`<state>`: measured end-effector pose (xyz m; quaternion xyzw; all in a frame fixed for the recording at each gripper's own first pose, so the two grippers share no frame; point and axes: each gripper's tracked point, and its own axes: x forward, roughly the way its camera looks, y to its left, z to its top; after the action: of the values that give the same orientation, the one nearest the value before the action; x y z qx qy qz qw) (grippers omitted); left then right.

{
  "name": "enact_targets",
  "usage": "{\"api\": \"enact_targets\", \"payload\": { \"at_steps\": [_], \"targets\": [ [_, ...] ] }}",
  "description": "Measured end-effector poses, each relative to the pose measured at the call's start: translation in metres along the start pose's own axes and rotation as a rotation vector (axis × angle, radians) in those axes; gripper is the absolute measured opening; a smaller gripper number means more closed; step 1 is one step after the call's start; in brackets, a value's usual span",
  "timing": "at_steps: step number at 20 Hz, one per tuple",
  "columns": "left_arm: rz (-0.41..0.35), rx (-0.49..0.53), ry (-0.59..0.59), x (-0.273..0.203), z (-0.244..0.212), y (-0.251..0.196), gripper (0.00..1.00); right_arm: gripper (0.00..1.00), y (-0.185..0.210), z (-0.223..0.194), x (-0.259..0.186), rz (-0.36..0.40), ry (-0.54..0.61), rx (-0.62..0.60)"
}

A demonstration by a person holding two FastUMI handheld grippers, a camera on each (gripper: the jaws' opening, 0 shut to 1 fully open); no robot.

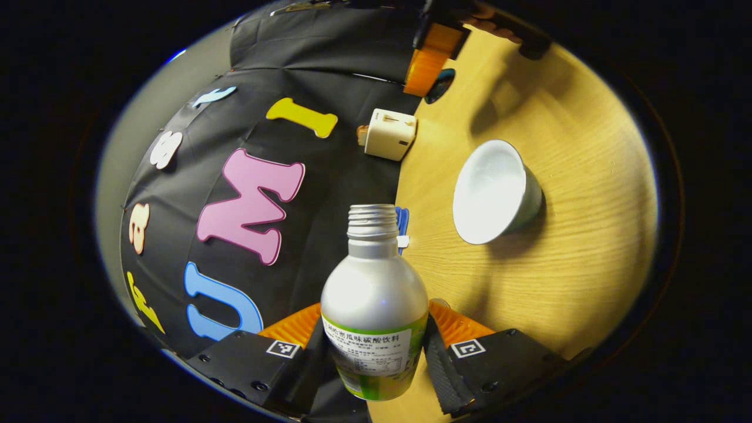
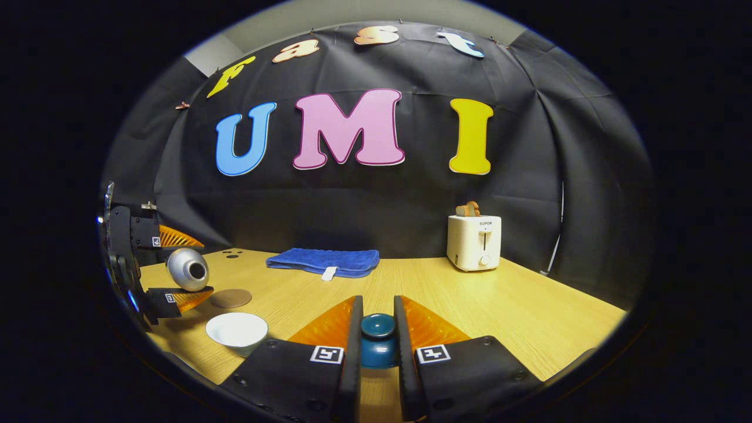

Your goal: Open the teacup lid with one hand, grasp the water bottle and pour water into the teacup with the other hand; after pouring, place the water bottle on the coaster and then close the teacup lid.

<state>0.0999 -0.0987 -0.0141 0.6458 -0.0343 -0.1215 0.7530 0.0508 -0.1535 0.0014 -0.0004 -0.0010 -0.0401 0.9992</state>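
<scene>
My left gripper (image 1: 376,320) is shut on a silver water bottle (image 1: 376,288) with a green label and an uncapped mouth. In the right gripper view the bottle (image 2: 187,269) lies on its side in the air, held by the left gripper (image 2: 176,267), its mouth facing the white teacup (image 2: 237,330) below it. No stream shows. The teacup (image 1: 496,191) stands uncovered on the table. My right gripper (image 2: 378,302) is shut on the dark blue teacup lid (image 2: 378,332), held above the table. A round brown coaster (image 2: 231,298) lies just behind the cup.
A folded blue towel (image 2: 323,261) lies at the back of the wooden table (image 2: 529,311). A white toaster (image 2: 473,241) with bread in it stands at the back right. The right gripper (image 1: 437,59) shows far off past the toaster (image 1: 389,134).
</scene>
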Motion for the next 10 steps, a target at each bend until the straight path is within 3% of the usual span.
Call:
{"api": "enact_targets", "payload": {
  "at_steps": [10],
  "targets": [
    [-0.052,0.288,0.017,0.0046,0.009,-0.0088,0.78,0.3,-0.0027,0.0009,0.0001,-0.014,-0.001,-0.001]
  ]
}}
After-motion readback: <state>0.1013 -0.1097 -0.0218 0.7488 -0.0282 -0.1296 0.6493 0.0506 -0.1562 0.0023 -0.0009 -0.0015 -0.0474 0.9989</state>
